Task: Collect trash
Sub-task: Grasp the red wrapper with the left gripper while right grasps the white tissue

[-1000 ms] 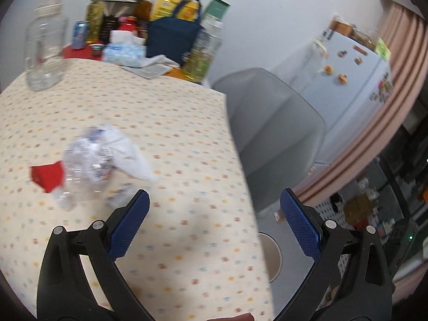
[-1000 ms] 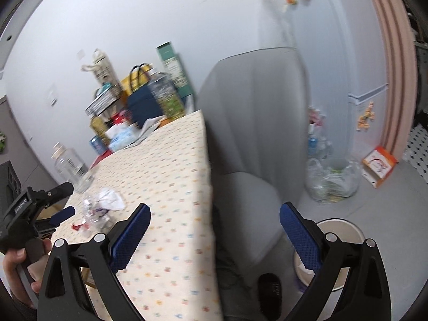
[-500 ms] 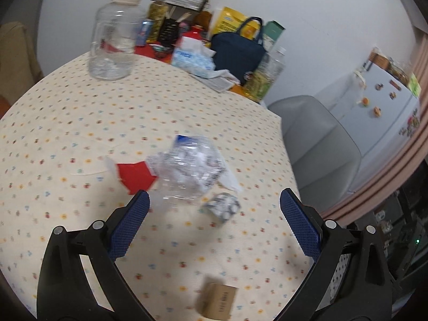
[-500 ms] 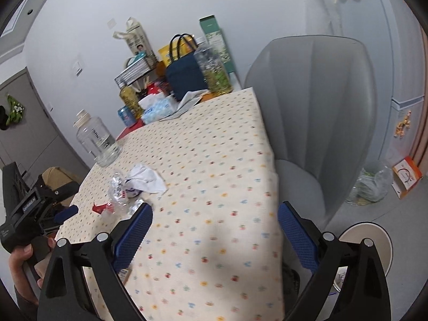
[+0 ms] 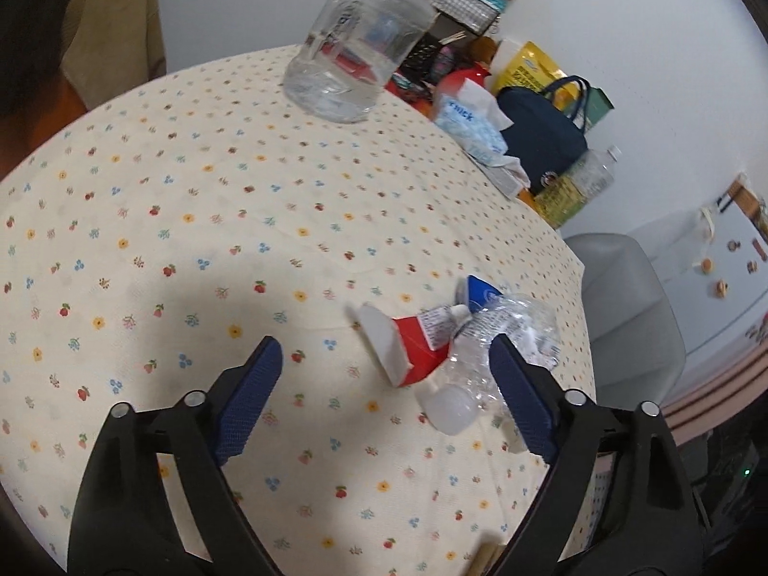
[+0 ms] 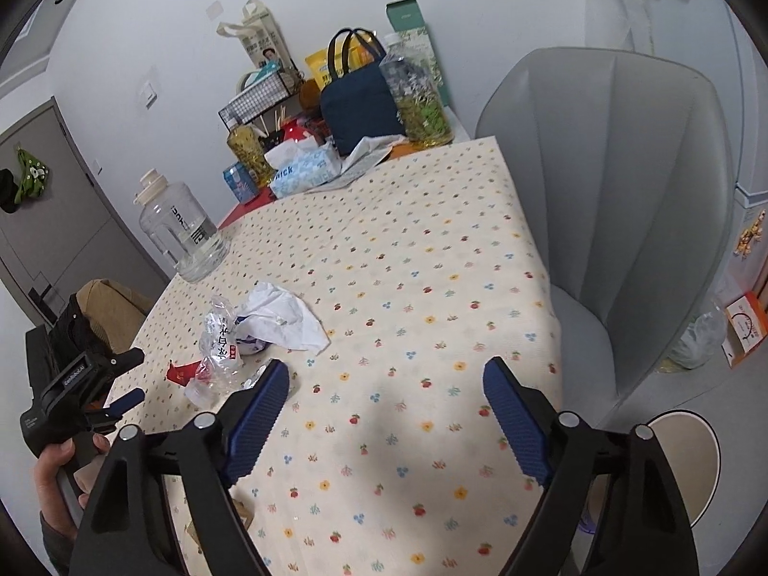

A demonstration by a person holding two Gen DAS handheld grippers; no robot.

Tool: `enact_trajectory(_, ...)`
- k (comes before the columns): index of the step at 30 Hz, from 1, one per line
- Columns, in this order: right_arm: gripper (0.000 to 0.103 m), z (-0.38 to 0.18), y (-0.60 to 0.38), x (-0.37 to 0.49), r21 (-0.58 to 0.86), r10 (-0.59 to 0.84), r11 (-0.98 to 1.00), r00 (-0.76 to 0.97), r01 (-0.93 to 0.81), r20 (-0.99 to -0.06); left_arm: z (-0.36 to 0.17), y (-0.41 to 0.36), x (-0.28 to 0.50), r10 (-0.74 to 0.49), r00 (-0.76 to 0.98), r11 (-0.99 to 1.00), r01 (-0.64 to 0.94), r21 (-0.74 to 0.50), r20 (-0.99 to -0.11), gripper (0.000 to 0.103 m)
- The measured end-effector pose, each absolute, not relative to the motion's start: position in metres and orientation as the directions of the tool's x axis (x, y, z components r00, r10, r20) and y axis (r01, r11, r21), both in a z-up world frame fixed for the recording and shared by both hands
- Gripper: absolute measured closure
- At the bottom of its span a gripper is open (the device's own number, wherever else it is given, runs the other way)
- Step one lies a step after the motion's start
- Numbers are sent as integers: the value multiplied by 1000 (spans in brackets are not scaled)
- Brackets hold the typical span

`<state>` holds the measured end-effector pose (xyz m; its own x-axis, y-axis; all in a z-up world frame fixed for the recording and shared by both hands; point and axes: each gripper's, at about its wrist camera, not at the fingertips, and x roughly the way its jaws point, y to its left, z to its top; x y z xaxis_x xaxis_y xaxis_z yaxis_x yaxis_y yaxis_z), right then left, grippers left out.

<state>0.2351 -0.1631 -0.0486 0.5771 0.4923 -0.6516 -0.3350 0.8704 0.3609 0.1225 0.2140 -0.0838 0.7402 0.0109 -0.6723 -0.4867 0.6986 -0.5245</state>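
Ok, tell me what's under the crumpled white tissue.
The tissue drapes partly over a crushed clear bottle and a blue-and-white wrapper. Anything beneath its middle is covered.

Crushed bottle [image 5: 504, 336] partly behind tool pad; small box [image 5: 482, 561] cut off.

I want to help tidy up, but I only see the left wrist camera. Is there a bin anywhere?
Observer: Yes. What looks like a round bin stands on the floor beside the grey chair.
Operator: Is there more trash near the bottle?
Observer: A crumpled white tissue lies right against the bottle.
Operator: Is the other gripper holding something?
Observer: No. The right gripper has its jaws closing over bare tablecloth, with nothing between them.
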Motion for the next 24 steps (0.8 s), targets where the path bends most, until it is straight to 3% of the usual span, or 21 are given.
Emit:
enact_trajectory(5, 26, -52, -152, 246, 367, 501, 865, 558, -341, -662, -97, 224, 132, 0, 738, 655, -510, -557, -675, 25)
enact_trajectory(9, 28, -53, -143, 253, 357, 503, 863, 550, -356, -667, -105, 219, 143, 0, 722, 655, -523, -545, -692, 35)
enact_trajectory(11, 29, -53, -138, 256, 356, 507, 861, 543, -364, -670, -111, 216, 150, -13, 712, 656, -524, -543, -702, 45)
enact_trajectory(13, 31, -55, -134, 260, 356, 511, 857, 535, -372, -673, -118, 215, 155, -32, 702, 645, -529, -551, -712, 77)
enact_trajectory(16, 34, -59, -123, 265, 338, 509, 856, 517, -392, -688, -122, 216, 154, -44, 701, 636, -530, -561, -712, 96)
enact_trajectory(24, 40, -64, -92, 284, 322, 509, 848, 477, -421, -717, -96, 224, 125, 47, 737, 653, -534, -538, -674, 97)
